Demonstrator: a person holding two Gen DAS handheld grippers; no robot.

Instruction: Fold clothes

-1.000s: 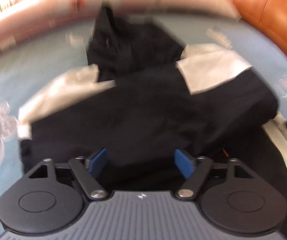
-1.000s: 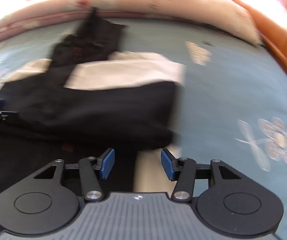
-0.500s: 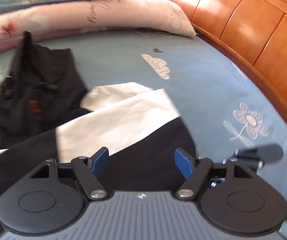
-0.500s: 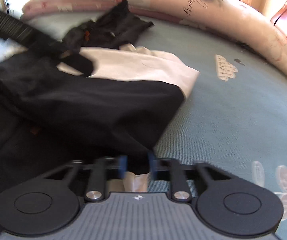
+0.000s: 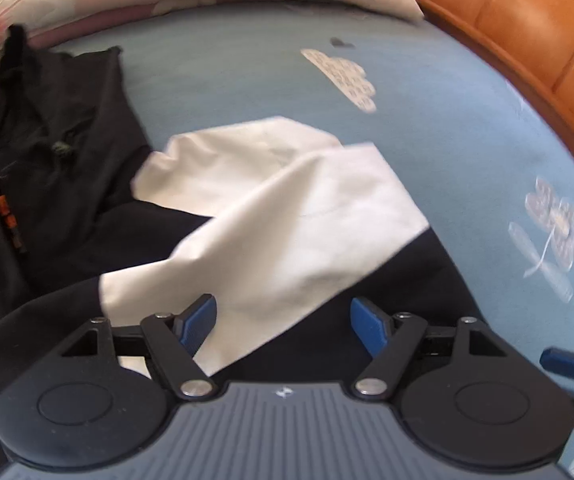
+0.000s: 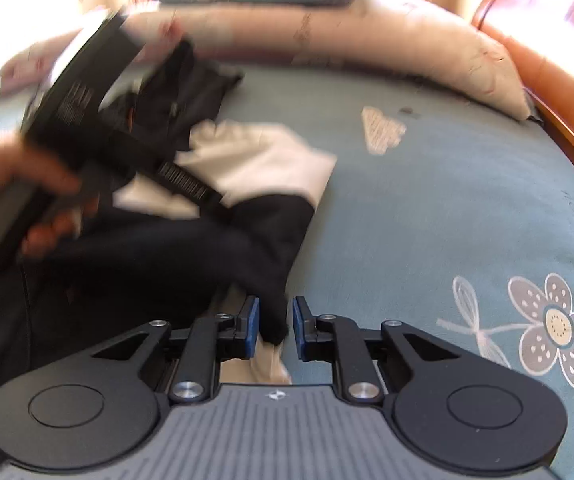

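The right hand-held gripper, its jaws just eased apart, brackets a black corner of the black-and-white garment lying soft, limp and light on the blue bed, best taken by its edges, while the left hand-held gripper hovers spread above it.

My left gripper hangs with jaws wide apart over the black-and-white garment, nothing pinched; a white fold lies between the blue pads; a second black garment sits at upper left on the blue sheet; the right gripper peeks in at lower right.
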